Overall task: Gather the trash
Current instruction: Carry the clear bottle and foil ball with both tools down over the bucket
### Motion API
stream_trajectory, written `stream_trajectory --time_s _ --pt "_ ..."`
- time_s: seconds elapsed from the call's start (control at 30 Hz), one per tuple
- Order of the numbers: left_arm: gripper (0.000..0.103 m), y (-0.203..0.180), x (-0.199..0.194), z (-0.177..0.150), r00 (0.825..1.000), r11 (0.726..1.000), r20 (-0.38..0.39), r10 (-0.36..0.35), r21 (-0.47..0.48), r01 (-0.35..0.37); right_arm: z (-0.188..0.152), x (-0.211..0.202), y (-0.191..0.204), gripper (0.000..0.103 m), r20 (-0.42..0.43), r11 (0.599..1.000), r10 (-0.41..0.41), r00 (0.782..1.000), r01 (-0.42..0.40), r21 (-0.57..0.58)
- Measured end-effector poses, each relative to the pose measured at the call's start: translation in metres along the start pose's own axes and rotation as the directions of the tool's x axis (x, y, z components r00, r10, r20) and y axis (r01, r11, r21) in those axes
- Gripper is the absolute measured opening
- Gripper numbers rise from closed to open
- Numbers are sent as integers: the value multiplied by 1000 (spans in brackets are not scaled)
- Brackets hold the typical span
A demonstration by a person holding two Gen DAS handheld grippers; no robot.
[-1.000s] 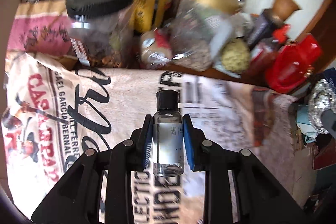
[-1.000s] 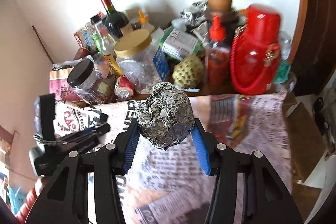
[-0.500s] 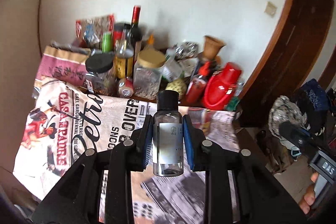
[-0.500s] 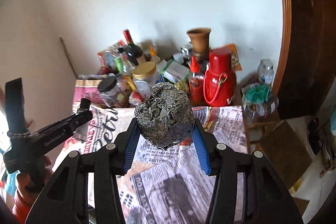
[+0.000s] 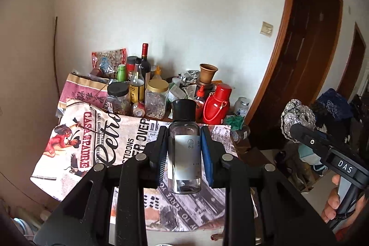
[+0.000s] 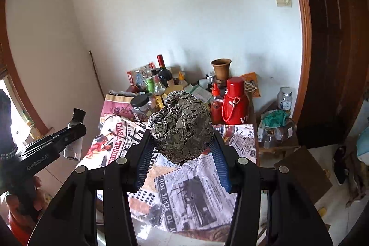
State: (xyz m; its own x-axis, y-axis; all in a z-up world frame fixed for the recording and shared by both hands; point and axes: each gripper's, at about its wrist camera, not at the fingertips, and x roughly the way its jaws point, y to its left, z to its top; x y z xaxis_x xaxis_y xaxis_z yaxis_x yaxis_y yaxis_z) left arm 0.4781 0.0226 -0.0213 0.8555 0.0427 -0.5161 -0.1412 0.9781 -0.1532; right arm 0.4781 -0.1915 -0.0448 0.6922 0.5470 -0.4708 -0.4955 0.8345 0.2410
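My left gripper (image 5: 184, 149) is shut on a small clear bottle (image 5: 184, 153) with a black cap and white label, held upright above the near part of the table. It also shows in the right wrist view (image 6: 75, 137). My right gripper (image 6: 182, 149) is shut on a crumpled ball of silver foil (image 6: 181, 127), held in the air over the table's near edge. The foil ball also shows at the right of the left wrist view (image 5: 297, 120).
The table is covered by a newspaper-print cloth (image 5: 92, 144). Its far side is crowded with jars, bottles, a red flask (image 5: 218, 105), a clay pot (image 5: 207, 72) and snack bags. A dark wooden door (image 5: 306, 75) is to the right. A low stand with a jar (image 6: 284, 98) is beside the table.
Both grippers have pulled back and up from the table with their objects held; the table and clutter now look farther away and more wall and door show.
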Motion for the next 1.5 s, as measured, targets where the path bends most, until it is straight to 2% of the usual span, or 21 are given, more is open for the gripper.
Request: stream_trajectory --time_s 0.2,0.4,0.63,0.93,1.1,1.2,1.4,1.5 --pt "27 17 -44 -20 999 999 8 -39 28 39 -27 -33 32 46 18 999 -44 999 43 22" --pt "27 46 -88 -57 996 995 -33 -86 56 88 -71 -66 71 46 12 993 -97 995 96 73" --pt "27 79 -143 -113 987 989 -108 -117 73 125 -135 -105 120 46 -30 984 -141 990 143 105" --pt "27 96 -173 -164 969 984 -204 -138 82 157 -185 -130 145 46 -130 970 -189 973 206 128" --pt "27 97 -166 -193 953 984 -268 -142 65 165 -207 -121 141 46 -189 967 -195 962 221 127" --pt "27 95 -151 -216 942 985 -309 -133 62 159 -224 -99 131 46 -244 968 -182 953 217 124" --pt "27 93 -94 -272 908 988 -395 -138 5 152 -265 -55 109 46 -311 975 -157 937 198 105" --pt "27 95 -61 -310 891 991 -434 -133 -29 134 -298 -26 92 46 -358 974 -154 921 202 100"
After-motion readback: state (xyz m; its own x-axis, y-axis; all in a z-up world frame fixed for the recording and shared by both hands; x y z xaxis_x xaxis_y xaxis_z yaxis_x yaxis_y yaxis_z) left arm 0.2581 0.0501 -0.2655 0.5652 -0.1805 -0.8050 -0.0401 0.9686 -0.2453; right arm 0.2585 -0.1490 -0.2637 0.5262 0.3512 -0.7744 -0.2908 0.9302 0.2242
